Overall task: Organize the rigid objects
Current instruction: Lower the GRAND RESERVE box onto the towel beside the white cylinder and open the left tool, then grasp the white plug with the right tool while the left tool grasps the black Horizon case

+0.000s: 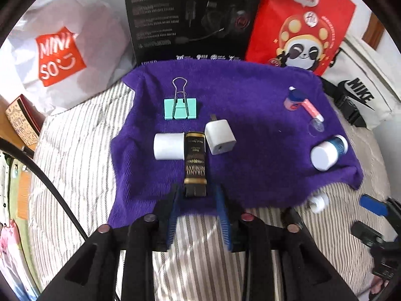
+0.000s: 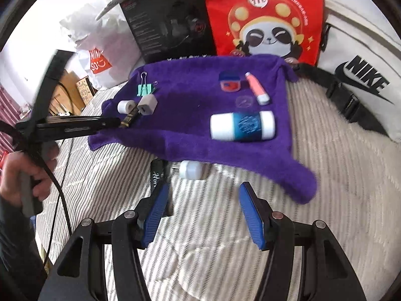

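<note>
A purple cloth lies on the striped bed. My left gripper is open around the near end of a black and gold tube, its jaws a little wider than the tube; the tube lies between a white cylinder and a white charger cube. A teal binder clip lies behind them. My right gripper is open and empty, above the striped sheet just short of a small white plug. A blue and white bottle, a red jar and a pink tube lie on the cloth.
A black box, a red panda bag, a white Miniso bag and a white Nike bag stand behind the cloth. A black tag lies by my right gripper's left finger. A clear lid sits on the cloth.
</note>
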A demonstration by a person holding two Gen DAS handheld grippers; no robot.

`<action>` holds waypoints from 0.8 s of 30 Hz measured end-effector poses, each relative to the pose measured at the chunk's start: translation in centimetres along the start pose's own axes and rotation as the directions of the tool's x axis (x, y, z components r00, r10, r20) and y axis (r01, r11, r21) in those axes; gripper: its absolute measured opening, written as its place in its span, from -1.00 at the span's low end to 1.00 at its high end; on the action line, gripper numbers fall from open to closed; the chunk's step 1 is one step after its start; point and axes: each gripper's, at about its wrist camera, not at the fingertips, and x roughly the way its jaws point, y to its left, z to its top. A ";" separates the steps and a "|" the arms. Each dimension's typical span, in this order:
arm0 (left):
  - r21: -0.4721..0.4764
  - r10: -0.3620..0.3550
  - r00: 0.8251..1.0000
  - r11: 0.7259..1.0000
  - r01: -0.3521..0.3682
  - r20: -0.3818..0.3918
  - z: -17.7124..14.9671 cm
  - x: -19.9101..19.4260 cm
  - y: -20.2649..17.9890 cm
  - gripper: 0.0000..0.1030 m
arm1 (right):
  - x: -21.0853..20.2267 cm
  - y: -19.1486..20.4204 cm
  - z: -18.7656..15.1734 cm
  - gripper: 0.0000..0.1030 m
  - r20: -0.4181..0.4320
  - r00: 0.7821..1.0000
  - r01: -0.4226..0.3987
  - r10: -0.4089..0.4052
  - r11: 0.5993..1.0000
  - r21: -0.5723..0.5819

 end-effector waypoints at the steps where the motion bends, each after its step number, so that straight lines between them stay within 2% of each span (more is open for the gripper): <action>1: 0.004 -0.006 1.000 1.000 0.006 0.006 -0.4 -0.5 0.1 -0.37 | 0.4 0.4 0.0 0.14 -0.001 1.000 0.003 -0.003 1.000 -0.001; 7: -0.011 -0.019 1.000 1.000 0.019 0.007 -3.4 -1.4 1.3 -0.37 | 3.3 2.0 0.5 0.14 -0.004 0.999 0.048 -0.048 0.999 0.020; 15: -0.037 -0.045 0.998 0.998 0.043 -0.048 -6.6 0.4 2.7 -0.37 | 5.5 2.8 1.4 0.14 -0.017 0.994 0.108 -0.107 0.993 0.044; 18: -0.048 -0.054 0.997 0.997 0.052 -0.048 -7.1 0.5 3.0 -0.37 | 6.4 3.6 1.5 0.13 -0.026 0.984 0.178 -0.178 0.984 0.010; 21: -0.054 -0.064 0.997 0.997 0.061 -0.042 -7.5 0.4 3.2 -0.37 | 7.1 4.1 1.4 0.08 -0.032 0.979 0.200 -0.201 0.980 -0.012; 24: -0.056 -0.065 0.997 0.996 0.063 -0.041 -7.6 0.3 3.2 -0.36 | 7.6 4.3 1.2 -0.08 -0.026 0.976 0.217 -0.217 0.976 -0.024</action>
